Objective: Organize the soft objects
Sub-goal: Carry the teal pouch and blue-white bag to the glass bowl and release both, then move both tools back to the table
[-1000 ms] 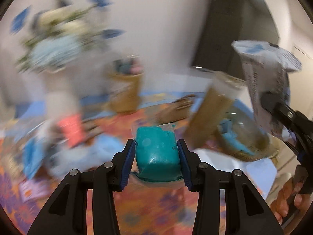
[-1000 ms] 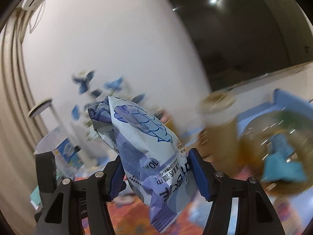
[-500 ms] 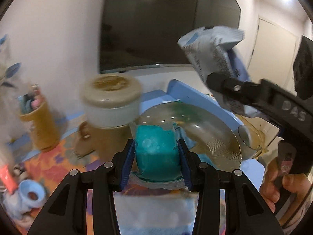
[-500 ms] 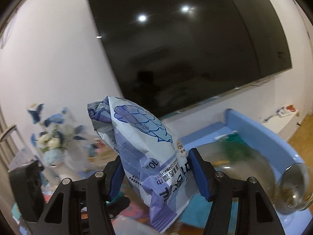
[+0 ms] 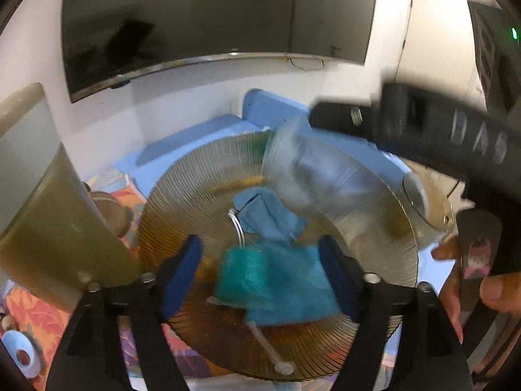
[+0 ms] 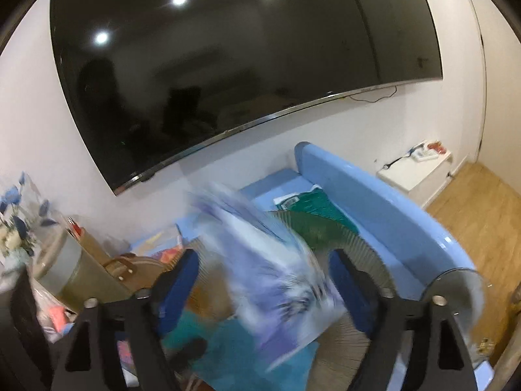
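Both hand-held grippers are letting go over the same amber ribbed glass bowl [image 5: 202, 195]. The left hand-held gripper [image 5: 260, 272] has its jaws opening, the blue pads clear of the teal sponge [image 5: 276, 286], which sits between and just ahead of them, blurred, apparently dropping onto the bowl's ribbed floor beside a blue cloth [image 5: 270, 215] further ahead. The right hand-held gripper [image 6: 263, 283] is likewise opening, and the pack of wet wipes [image 6: 276, 277] shows as a streaked blur between its pads, touching neither as far as can be told, tipping down toward the bowl below. Both things look light and yielding. The sponge should squash under the pads and spring back, so it is best taken across its short sides near the middle, with a modest squeeze; a white cord [image 5: 237, 228] trails from it and could snag on a finger. The wipes pack is a floppy, slick film pouch whose contents shift; a hold across its fuller middle would seem safer than one at a thin sealed end, where the film might slide out. Neither is fragile, but the glass bowl under them is, and a tall jar [image 5: 49, 202] stands close to the left of the left hand-held gripper, so any re-grasp wants a gentle descent.
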A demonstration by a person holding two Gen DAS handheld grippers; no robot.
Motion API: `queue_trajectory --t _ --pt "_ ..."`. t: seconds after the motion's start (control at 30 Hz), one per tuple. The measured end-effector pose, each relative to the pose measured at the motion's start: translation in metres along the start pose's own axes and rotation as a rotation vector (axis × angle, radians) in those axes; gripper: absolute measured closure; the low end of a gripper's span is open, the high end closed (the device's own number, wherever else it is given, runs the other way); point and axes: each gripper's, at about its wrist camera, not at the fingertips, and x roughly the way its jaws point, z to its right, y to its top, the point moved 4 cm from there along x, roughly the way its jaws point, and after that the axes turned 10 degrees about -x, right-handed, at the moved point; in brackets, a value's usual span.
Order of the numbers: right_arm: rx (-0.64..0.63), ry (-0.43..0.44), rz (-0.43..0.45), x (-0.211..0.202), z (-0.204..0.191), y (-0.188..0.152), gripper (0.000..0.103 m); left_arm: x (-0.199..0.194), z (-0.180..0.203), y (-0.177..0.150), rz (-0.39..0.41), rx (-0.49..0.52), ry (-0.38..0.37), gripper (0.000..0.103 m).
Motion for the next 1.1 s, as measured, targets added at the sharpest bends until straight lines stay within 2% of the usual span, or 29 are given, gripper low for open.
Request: queue_trajectory --t 0.1,0.37,0.47,0.57,0.73,0.9,1.0,1.1 --pt "0.02 -0.008 0.021 -0.005 -0.001 0.001 0.011 -0.004 0.003 -0.004 0.015 0.023 0.021 0.024" --pt "0.014 -0.02 0.023 -0.019 -0.022 0.006 0.011 -0.027 -0.002 -0.004 0.004 -0.026 -0.033 0.024" --pt "0.025 -0.024 0.038 -0.03 -0.03 0.004 0.011 -0.044 0.0 -0.009 0.008 -0.024 -0.072 0.024" --pt "0.046 -0.016 0.06 -0.045 -0.041 0.002 0.011 -0.068 -0.003 -0.015 0.031 -0.032 -0.063 0.024" --pt "0.025 0.016 0.086 -0.07 -0.07 0.011 0.011 -0.111 -0.024 -0.015 0.053 -0.071 -0.097 0.024" --pt "-0.02 0.096 0.152 -0.105 -0.123 0.022 0.007 -0.164 -0.061 -0.013 0.118 -0.109 -0.044 0.024" --pt "-0.04 0.155 0.192 -0.119 -0.159 0.024 0.0 -0.194 -0.094 -0.013 0.15 -0.149 0.014 0.023" --pt "-0.053 0.218 0.219 -0.127 -0.198 0.021 0.0 -0.22 -0.137 -0.017 0.18 -0.185 0.094 0.022"
